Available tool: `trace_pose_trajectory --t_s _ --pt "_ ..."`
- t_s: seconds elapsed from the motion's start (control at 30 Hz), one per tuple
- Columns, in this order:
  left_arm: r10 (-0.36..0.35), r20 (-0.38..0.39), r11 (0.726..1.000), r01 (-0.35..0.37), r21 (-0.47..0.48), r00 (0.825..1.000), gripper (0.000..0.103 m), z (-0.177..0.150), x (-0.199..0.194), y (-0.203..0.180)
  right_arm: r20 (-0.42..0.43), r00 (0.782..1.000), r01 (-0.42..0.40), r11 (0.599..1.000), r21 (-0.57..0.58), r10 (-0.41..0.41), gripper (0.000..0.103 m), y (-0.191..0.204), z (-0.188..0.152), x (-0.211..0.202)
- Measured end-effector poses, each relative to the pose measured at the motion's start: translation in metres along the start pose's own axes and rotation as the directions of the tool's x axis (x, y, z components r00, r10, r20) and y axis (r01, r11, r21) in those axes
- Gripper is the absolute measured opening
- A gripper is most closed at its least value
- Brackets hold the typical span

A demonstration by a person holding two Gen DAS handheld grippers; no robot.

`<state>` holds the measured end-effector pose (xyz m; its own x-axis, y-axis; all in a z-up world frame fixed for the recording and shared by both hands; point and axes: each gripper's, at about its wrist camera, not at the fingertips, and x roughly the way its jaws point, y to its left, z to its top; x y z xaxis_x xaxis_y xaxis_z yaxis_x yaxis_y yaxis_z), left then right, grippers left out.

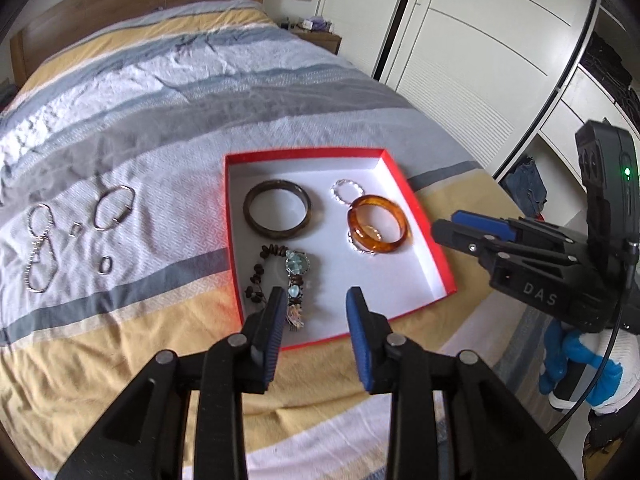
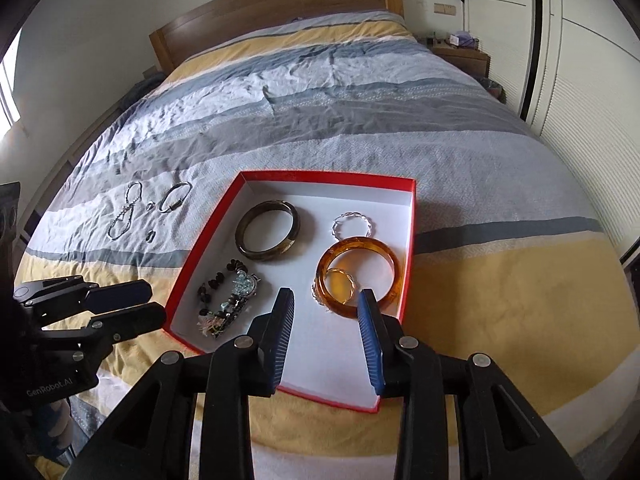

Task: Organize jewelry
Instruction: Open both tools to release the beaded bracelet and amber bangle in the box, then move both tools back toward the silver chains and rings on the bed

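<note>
A red box with a white floor [image 1: 400,280] [image 2: 320,364] lies on the bed. In it are a dark bangle [image 1: 277,215] [image 2: 267,235], an amber bangle [image 1: 378,229] [image 2: 357,272], a twisted silver ring bracelet [image 1: 347,191] [image 2: 353,222] and a beaded watch [image 1: 294,276] [image 2: 236,294]. Loose silver pieces lie left of the box: a chain [image 1: 39,248] [image 2: 124,212], a clasp bangle [image 1: 114,208] [image 2: 174,197] and two small rings [image 1: 105,266]. My left gripper [image 1: 316,304] is open over the box's near edge. My right gripper [image 2: 326,304] is open just in front of the amber bangle.
The bed has a striped yellow, grey and white cover [image 2: 500,292] and a wooden headboard [image 2: 276,4]. White wardrobe doors [image 1: 480,40] stand to the right, with a nightstand [image 2: 464,54] at the head. The bed's near edge drops off below both grippers.
</note>
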<state>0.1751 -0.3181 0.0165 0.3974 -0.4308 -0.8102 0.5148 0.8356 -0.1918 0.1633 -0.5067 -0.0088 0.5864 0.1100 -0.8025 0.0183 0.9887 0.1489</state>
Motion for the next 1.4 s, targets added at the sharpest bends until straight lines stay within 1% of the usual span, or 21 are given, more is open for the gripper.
trace_pose_trajectory --t_s 0.2,0.43,0.53,0.67,0.8,0.87,0.97,1.07,1.17,1.3,1.4 --pt "0.046 0.077 0.999 -0.047 0.013 0.996 0.031 -0.014 -0.057 -0.011 0.065 0.998 0.009 1.0 0.024 -0.011 0.035 0.004 -0.02 -0.061" --pt "0.086 0.166 0.996 -0.09 0.02 0.982 0.035 -0.04 -0.118 -0.017 0.12 0.993 0.012 1.0 0.024 -0.015 0.035 0.018 -0.047 -0.116" --pt "0.11 0.197 0.994 -0.112 0.0 0.974 0.035 -0.051 -0.143 -0.009 0.15 0.989 0.012 1.0 0.022 -0.015 0.035 0.025 -0.055 -0.139" --pt "0.152 0.248 0.988 -0.146 -0.04 0.957 0.035 -0.062 -0.178 0.011 0.196 0.98 0.009 1.0 0.009 -0.011 0.035 0.04 -0.061 -0.169" --pt "0.191 0.287 0.981 -0.176 -0.075 0.939 0.035 -0.072 -0.208 0.037 0.221 0.975 0.012 1.0 -0.018 -0.008 0.035 0.059 -0.06 -0.186" --pt "0.211 0.301 0.977 -0.19 -0.097 0.93 0.035 -0.079 -0.221 0.054 0.229 0.974 0.009 0.999 -0.032 -0.002 0.035 0.069 -0.058 -0.19" --pt "0.243 0.301 0.969 -0.214 -0.126 0.922 0.035 -0.089 -0.232 0.08 0.238 0.971 0.001 0.998 -0.06 0.013 0.035 0.088 -0.054 -0.193" --pt "0.278 0.294 0.959 -0.246 -0.142 0.914 0.035 -0.103 -0.238 0.104 0.237 0.971 -0.017 0.995 -0.096 0.039 0.035 0.109 -0.05 -0.189" --pt "0.309 0.279 0.948 -0.273 -0.162 0.909 0.035 -0.115 -0.239 0.127 0.218 0.974 -0.033 0.991 -0.133 0.062 0.035 0.13 -0.046 -0.178" --pt "0.331 0.256 0.939 -0.289 -0.187 0.908 0.035 -0.123 -0.234 0.152 0.187 0.978 -0.062 0.984 -0.167 0.094 0.035 0.155 -0.04 -0.158" --pt "0.337 0.234 0.933 -0.29 -0.214 0.912 0.035 -0.122 -0.223 0.171 0.162 0.98 -0.082 0.978 -0.19 0.113 0.035 0.171 -0.034 -0.141"
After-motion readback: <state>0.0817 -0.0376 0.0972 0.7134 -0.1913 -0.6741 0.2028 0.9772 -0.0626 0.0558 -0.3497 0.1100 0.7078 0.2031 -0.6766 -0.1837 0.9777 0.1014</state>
